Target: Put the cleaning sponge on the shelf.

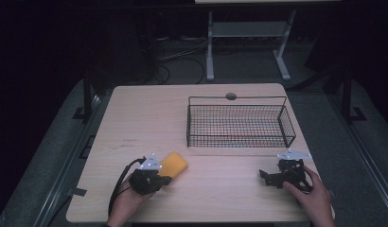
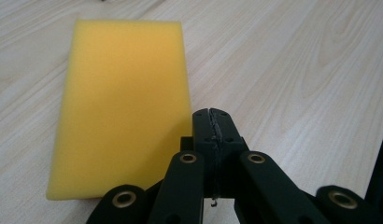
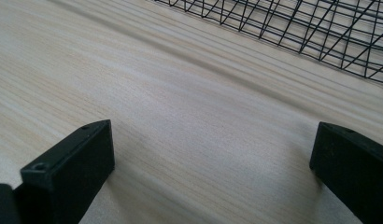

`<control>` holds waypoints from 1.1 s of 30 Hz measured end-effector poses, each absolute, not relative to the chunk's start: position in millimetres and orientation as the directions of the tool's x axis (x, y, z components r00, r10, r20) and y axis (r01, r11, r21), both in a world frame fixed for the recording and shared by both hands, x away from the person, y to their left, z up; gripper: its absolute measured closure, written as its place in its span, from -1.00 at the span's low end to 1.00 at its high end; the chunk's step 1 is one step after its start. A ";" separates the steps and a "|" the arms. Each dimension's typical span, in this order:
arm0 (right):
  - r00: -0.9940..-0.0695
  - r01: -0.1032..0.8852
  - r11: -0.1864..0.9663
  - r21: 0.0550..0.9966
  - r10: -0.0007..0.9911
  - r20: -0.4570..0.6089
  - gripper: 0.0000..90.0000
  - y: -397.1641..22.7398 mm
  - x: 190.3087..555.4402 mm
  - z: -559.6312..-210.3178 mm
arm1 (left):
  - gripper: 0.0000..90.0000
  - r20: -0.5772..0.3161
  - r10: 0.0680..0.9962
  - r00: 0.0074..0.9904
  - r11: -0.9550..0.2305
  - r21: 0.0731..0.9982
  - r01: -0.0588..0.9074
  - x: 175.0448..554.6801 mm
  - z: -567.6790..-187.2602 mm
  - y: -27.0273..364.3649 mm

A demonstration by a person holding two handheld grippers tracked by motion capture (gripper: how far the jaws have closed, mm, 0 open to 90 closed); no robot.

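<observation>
yellow sponge (image 2: pixel 119 102), black wire basket (image 1: pixel 239 124), pale wood-grain table (image 1: pixel 145 118).

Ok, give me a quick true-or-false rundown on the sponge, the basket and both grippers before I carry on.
1. The yellow sponge lies inside the wire basket. False: it lies on the table, apart from the basket.
2. The left gripper is shut with nothing between its jaws. True.
3. The right gripper is shut. False: its jaws stand wide apart over bare wood.
4. The basket is empty. True.
5. The left gripper is beside the sponge, not clamping it. True.

Dim lab, test table (image 1: pixel 135 118), floor cables (image 1: pixel 182 59)
</observation>
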State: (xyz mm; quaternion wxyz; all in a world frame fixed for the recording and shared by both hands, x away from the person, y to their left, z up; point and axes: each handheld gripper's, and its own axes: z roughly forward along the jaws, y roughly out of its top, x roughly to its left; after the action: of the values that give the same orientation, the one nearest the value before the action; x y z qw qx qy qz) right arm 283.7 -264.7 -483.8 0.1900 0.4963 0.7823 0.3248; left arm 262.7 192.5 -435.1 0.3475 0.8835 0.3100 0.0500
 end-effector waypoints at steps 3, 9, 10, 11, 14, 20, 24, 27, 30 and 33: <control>-0.435 0.653 0.296 0.697 0.900 0.026 -1.00 -264.7 283.6 -483.9 | 0.87 -0.135 0.581 0.803 -0.566 0.642 0.518 264.3 -429.7 193.3; -0.435 0.653 0.296 0.697 0.900 0.026 -1.00 -264.7 283.7 -483.9 | 0.58 -0.141 0.595 0.791 -0.553 0.642 0.531 272.3 -415.4 198.5; -0.435 0.653 0.296 0.697 0.900 0.025 -1.00 -264.7 283.6 -483.9 | 0.51 -0.146 0.599 0.787 -0.553 0.636 0.539 274.3 -413.7 199.1; -0.435 0.653 0.296 0.697 0.900 0.025 -1.00 -264.7 283.7 -483.9 | 0.42 -0.146 0.599 0.787 -0.553 0.636 0.539 274.3 -413.7 199.1; -0.435 0.653 0.296 0.697 0.900 0.026 -1.00 -264.7 283.7 -483.9 | 0.21 -0.140 0.618 0.773 -0.567 0.603 0.562 282.2 -410.9 200.3; -0.435 0.653 0.296 0.697 0.900 0.026 -1.00 -264.7 283.6 -483.9 | -0.22 -0.123 0.615 0.779 -0.613 0.548 0.570 294.9 -409.0 195.3; -0.435 0.653 0.296 0.697 0.900 0.026 -1.00 -264.7 283.6 -483.9 | -0.41 -0.081 0.609 0.789 -0.651 0.517 0.556 303.4 -411.1 188.9; -0.435 0.653 0.296 0.697 0.900 0.026 -1.00 -264.7 283.6 -483.9 | -0.51 -0.073 0.610 0.789 -0.662 0.500 0.558 308.5 -412.3 183.3; -0.436 0.653 0.296 0.697 0.900 0.025 -1.00 -264.8 283.5 -483.9 | -0.55 -0.072 0.607 0.792 -0.675 0.480 0.561 313.2 -413.7 177.8; -0.436 0.653 0.297 0.697 0.900 0.025 -1.00 -264.8 283.5 -483.9 | -0.57 -0.063 0.602 0.796 -0.692 0.456 0.560 317.6 -413.6 172.4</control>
State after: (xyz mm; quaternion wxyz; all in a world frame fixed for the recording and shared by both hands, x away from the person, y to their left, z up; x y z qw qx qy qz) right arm 283.5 -264.8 -483.9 0.1900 0.4960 0.7826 0.3248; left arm 317.6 172.4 -413.6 0.2325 0.9186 0.3161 0.0458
